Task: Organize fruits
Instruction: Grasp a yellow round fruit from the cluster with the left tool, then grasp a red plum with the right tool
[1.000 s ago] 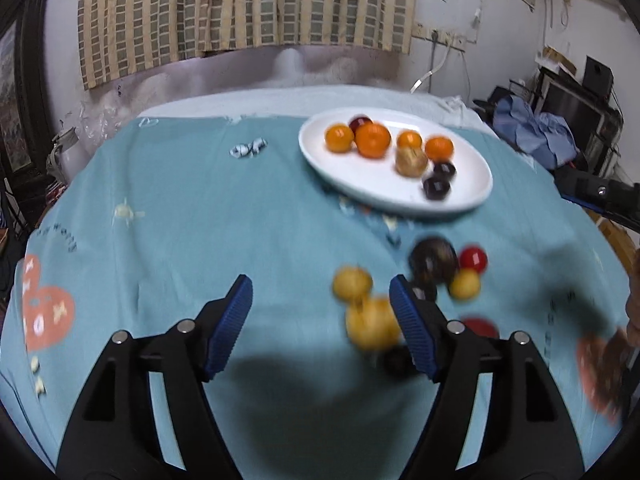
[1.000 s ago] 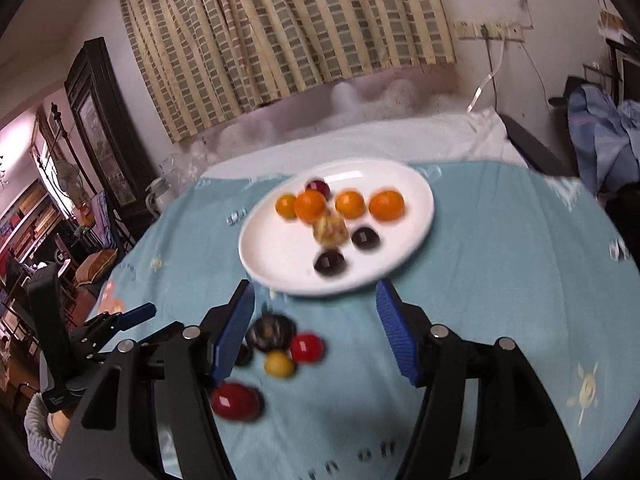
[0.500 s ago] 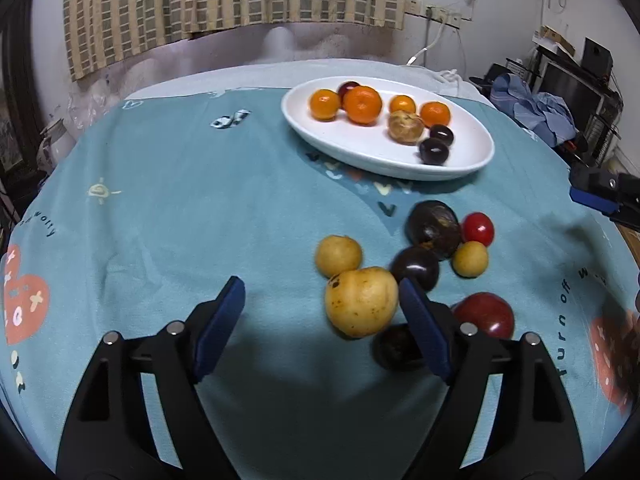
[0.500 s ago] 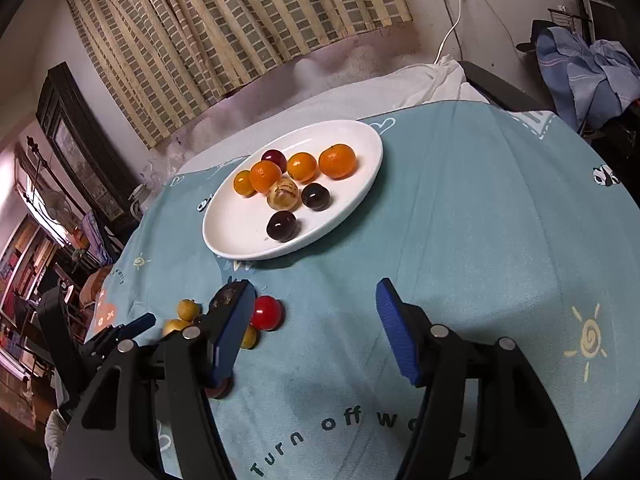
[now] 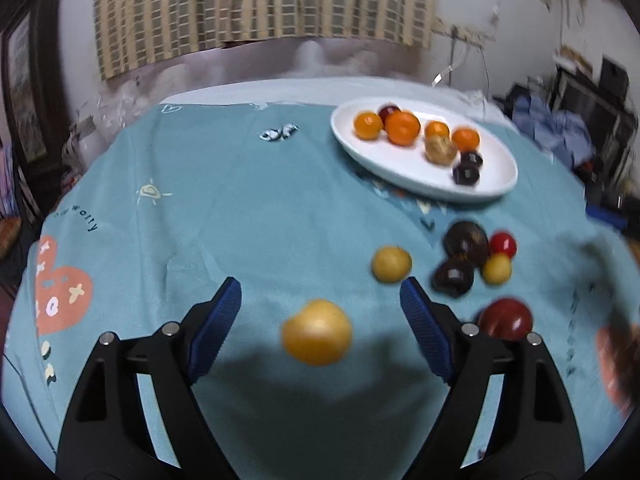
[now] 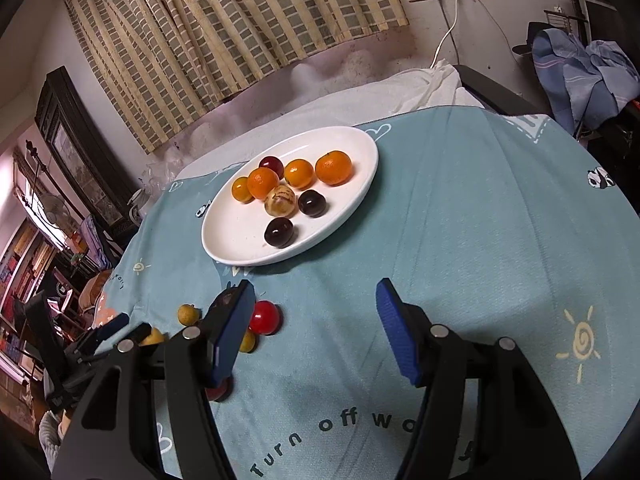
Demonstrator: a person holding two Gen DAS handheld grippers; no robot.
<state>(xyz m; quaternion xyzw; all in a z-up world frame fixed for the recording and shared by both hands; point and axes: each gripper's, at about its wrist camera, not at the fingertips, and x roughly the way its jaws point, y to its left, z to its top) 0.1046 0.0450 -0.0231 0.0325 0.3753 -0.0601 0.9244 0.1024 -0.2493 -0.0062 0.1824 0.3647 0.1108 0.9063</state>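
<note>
Large yellow fruit (image 5: pixel 317 332): lying on the table between the blue pads of the left tongs (image 5: pixel 320 316), touching neither pad; its outline is smearing with motion blur.
Left tongs: standing wide open, the jaws having just been opening, with the yellow fruit in the gap but not gripped.
Loose fruit group: a small yellow fruit (image 5: pixel 391 264), two dark fruits (image 5: pixel 466 239), a small red fruit (image 5: pixel 503 244) and another small yellow one (image 5: pixel 496 268) are sitting on the cloth to the right of the left tongs; all are blurring at the edges.
Large red fruit (image 5: pixel 506 318): showing just behind the right-hand finger (image 5: pixel 426 330) of the left tongs, its lower part being cut off by that finger.
White plate (image 6: pixel 240 244): resting farther back on the table, carrying four orange fruits, one tan fruit (image 6: pixel 281 200), two dark fruits and a dark red one half hidden behind the oranges.
Right tongs (image 6: pixel 316 320): holding open over bare cloth, nothing between the pads.
Right wrist view, occlusion: the left-hand finger (image 6: pixel 232 332) is covering most of the loose group; only the small red fruit (image 6: pixel 264 317) and parts of yellow ones are showing.
Teal tablecloth (image 6: pixel 480 220): covering the table; printed lettering at the near edge is being partly cut off by the tongs.
</note>
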